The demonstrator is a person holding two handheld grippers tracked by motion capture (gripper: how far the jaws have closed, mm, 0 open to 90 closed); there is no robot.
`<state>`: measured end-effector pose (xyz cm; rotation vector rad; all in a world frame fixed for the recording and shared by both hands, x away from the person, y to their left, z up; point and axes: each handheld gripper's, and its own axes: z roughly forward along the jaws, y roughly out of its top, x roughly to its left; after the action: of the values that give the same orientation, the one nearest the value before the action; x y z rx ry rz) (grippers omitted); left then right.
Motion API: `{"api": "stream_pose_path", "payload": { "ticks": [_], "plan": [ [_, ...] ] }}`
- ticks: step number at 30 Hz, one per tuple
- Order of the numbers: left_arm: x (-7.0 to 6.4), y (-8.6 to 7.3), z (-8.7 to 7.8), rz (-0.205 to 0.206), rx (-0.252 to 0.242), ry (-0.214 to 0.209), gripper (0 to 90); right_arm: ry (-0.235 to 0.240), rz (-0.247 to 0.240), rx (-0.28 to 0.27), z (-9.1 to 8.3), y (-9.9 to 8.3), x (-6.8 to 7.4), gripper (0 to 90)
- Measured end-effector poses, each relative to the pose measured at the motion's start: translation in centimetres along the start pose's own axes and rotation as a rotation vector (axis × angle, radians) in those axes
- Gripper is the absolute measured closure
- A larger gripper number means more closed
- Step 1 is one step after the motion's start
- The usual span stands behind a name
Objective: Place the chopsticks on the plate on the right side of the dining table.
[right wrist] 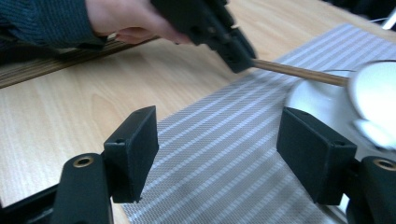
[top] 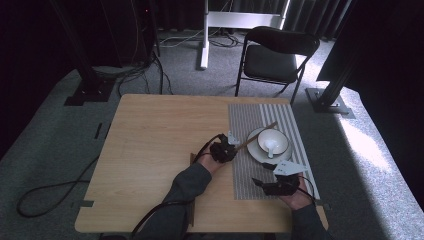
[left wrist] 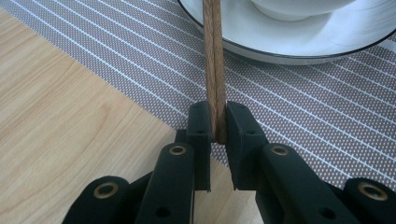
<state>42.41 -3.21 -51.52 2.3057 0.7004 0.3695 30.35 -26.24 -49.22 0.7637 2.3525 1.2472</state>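
A pair of wooden chopsticks (left wrist: 214, 70) is clamped at its near end in my left gripper (left wrist: 217, 128), which is shut on it; the far ends rest across the rim of a white plate (left wrist: 327, 44). From above, the chopsticks (top: 260, 134) slant from the left gripper (top: 231, 145) up over the plate (top: 255, 150), which holds a white bowl (top: 273, 141) with a white spoon in it. My right gripper (top: 257, 183) hovers open over the near part of the striped grey placemat (top: 255, 175). Its own view shows its jaws wide apart (right wrist: 217, 140), with the left gripper (right wrist: 243, 58) and the chopsticks (right wrist: 299, 72) beyond.
The placemat covers the right part of a light wooden table (top: 155, 145). A black folding chair (top: 275, 55) stands on the carpet beyond the table's far edge. Cables (top: 45, 195) trail on the floor to the left.
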Motion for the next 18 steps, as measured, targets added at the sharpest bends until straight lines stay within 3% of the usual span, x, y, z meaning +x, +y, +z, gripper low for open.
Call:
{"api": "stream_pose_path", "payload": {
  "ticks": [2, 3, 11, 18],
  "plan": [
    [0.2, 0.2, 0.2, 0.008, 0.000, -0.007, 80.5, -0.012, 0.007, 0.000, -0.4, -0.1, -0.2, 28.4],
    [0.3, 0.3, 0.3, 0.009, 0.002, -0.007, 80.6, -0.042, 0.022, -0.002, -1.2, -0.3, -0.8, 28.5],
    [0.7, 1.2, 0.7, 0.026, -0.009, -0.025, 80.5, -0.148, 0.074, -0.017, -3.7, -0.9, -2.8, 29.9],
    [1.1, 1.7, 1.1, 0.048, -0.009, -0.038, 80.5, -0.257, 0.113, -0.020, -5.0, -1.0, -4.9, 31.9]
  ]
}}
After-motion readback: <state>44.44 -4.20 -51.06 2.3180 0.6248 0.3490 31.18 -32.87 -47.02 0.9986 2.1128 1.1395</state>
